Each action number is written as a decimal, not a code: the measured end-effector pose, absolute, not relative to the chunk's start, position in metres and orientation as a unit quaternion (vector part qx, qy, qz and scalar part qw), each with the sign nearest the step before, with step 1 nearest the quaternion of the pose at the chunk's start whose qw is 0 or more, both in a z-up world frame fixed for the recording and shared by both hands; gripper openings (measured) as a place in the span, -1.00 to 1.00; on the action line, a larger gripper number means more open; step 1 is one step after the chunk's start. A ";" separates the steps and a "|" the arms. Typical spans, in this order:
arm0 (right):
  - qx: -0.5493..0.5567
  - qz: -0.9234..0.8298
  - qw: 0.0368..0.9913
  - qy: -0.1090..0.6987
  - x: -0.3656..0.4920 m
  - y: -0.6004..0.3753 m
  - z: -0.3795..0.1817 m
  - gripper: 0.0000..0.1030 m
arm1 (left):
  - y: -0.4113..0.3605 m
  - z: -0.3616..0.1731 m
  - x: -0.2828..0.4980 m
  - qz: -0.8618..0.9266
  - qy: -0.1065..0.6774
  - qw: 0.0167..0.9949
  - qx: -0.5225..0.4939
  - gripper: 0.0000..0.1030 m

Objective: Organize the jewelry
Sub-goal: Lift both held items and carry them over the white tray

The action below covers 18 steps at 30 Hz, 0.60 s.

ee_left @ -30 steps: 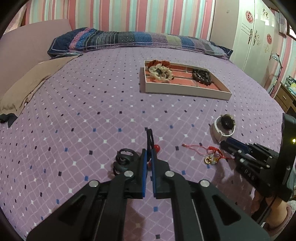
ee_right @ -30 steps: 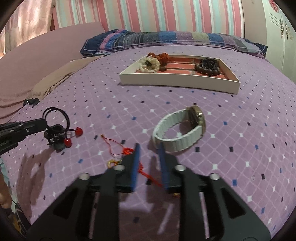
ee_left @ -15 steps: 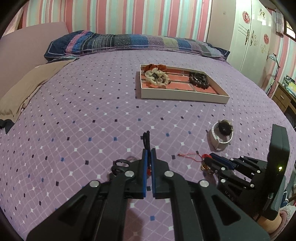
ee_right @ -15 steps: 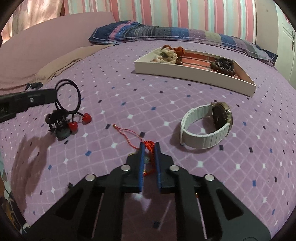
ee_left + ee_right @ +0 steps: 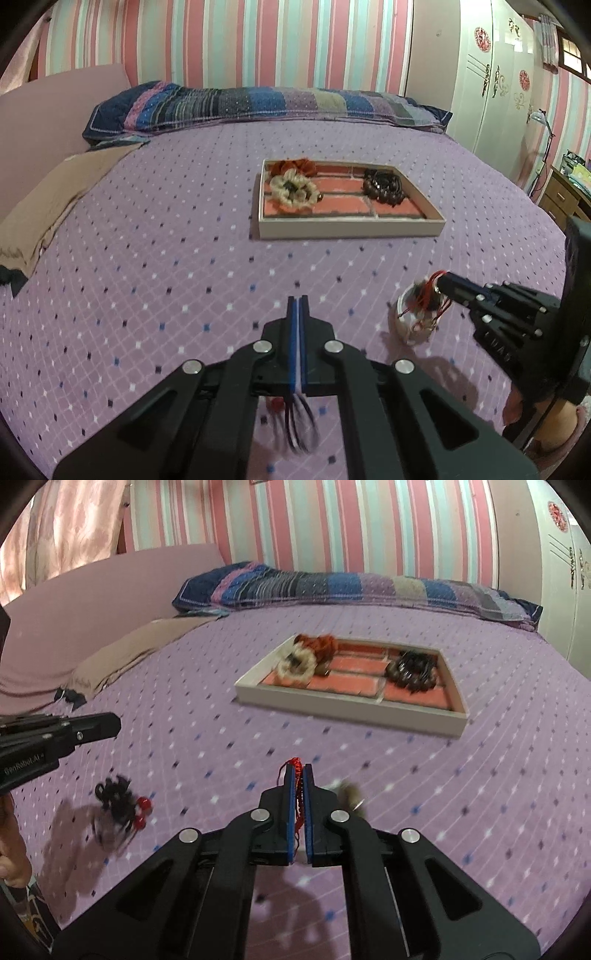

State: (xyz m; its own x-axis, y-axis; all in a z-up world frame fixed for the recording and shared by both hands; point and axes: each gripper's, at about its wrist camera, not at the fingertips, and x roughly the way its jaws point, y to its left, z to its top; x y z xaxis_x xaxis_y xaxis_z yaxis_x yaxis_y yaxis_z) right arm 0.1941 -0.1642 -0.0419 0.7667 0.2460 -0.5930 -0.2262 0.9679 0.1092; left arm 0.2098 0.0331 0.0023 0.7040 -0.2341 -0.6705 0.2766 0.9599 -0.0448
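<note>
My left gripper [image 5: 297,298] is shut on a black hair tie [image 5: 300,424] with red beads, which dangles blurred under its fingers above the purple bedspread. From the right wrist view the left gripper [image 5: 116,723] reaches in from the left, the hair tie [image 5: 118,803] hanging below it. My right gripper [image 5: 298,768] is shut on a red cord charm [image 5: 293,764], and its strands run between the pads. A white-strapped watch [image 5: 412,326] lies on the bed behind that charm. The white jewelry tray [image 5: 351,230] sits further back.
The tray [image 5: 332,705] has salmon compartments holding an orange scrunchie [image 5: 293,167], a cream beaded piece [image 5: 293,190] and a dark bead bracelet [image 5: 382,184]. A striped pillow [image 5: 258,103] lies at the head and a tan cloth [image 5: 55,195] at the left. A wardrobe [image 5: 491,92] stands to the right.
The right gripper closed on the red cord and lifted it off the bed. The left gripper rose with the hair tie, which now hangs free. Both views sit higher and nearer the tray.
</note>
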 end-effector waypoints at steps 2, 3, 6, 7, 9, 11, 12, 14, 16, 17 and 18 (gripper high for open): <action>0.014 0.125 0.941 0.313 0.199 -0.171 -0.036 -0.91 | 0.034 0.006 0.213 -0.134 0.358 0.924 0.027 -0.98; 0.015 0.125 0.942 0.311 0.201 -0.175 -0.035 -0.91 | 0.035 0.007 0.214 -0.129 0.356 0.925 0.029 -0.98; 0.028 0.130 0.941 0.311 0.204 -0.185 -0.034 -0.91 | 0.040 0.005 0.207 -0.120 0.361 0.924 0.031 -0.98; 0.032 0.132 0.940 0.313 0.204 -0.187 -0.035 -0.91 | 0.041 0.003 0.204 -0.117 0.364 0.923 0.032 -0.98; 0.037 0.135 0.939 0.315 0.203 -0.189 -0.038 -0.90 | 0.038 -0.005 0.195 -0.114 0.368 0.922 0.041 -0.96; 0.040 0.136 0.939 0.315 0.199 -0.189 -0.040 -0.91 | 0.034 -0.016 0.184 -0.118 0.376 0.918 0.042 -0.95; 0.040 0.135 0.939 0.314 0.196 -0.189 -0.040 -0.91 | 0.033 -0.020 0.181 -0.123 0.380 0.916 0.039 -0.95; 0.040 0.134 0.939 0.314 0.190 -0.191 -0.040 -0.91 | 0.032 -0.031 0.174 -0.129 0.391 0.911 0.031 -0.95; 0.037 0.129 0.941 0.311 0.182 -0.193 -0.038 -0.91 | 0.030 -0.043 0.169 -0.133 0.404 0.904 0.027 -0.95; 0.035 0.127 0.941 0.311 0.180 -0.193 -0.037 -0.90 | 0.029 -0.049 0.167 -0.135 0.409 0.902 0.027 -0.95; 0.033 0.125 0.942 0.311 0.176 -0.194 -0.036 -0.90 | 0.028 -0.054 0.166 -0.137 0.413 0.900 0.027 -0.95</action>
State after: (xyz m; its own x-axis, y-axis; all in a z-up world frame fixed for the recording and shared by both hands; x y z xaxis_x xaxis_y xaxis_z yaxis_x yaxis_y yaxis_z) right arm 0.1764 -0.1944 -0.0361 0.7757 0.2567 -0.5765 -0.2152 0.9664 0.1407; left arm 0.1656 0.0279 -0.0541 0.6209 -0.2241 -0.7512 0.2684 0.9611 -0.0649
